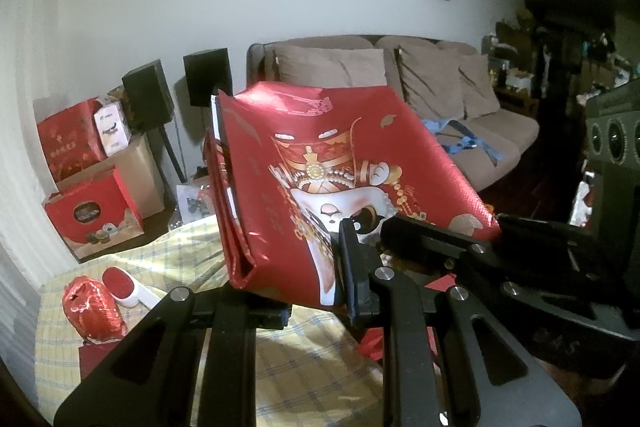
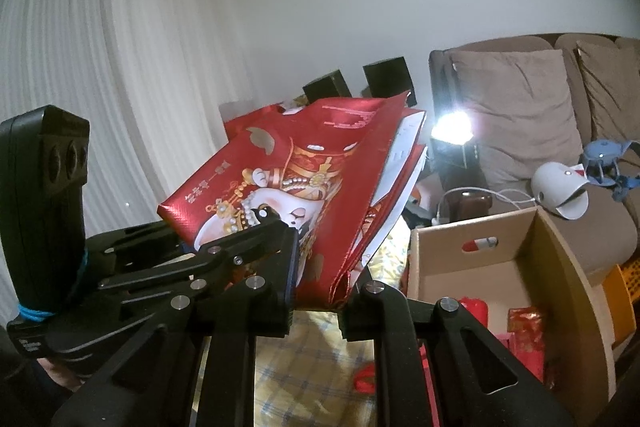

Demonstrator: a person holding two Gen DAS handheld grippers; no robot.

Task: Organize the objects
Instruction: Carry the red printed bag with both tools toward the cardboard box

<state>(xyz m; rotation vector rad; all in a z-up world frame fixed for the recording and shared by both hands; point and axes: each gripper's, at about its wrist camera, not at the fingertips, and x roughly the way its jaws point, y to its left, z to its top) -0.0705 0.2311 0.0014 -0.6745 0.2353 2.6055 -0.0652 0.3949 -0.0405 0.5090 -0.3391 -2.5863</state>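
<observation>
Red bag pinched by left gripper and right gripper; cardboard box at three o'clock. Slipping likely: glossy, floppy material.

Red gift bag, glossy, cartoon figure print; folded flat, tilted, held aloft above checked cloth.

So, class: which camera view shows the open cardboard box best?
The right wrist view: the cardboard box sits at right, open, with red packets visible inside. The left wrist view does not show that box; the red gift bag fills its centre.
</observation>
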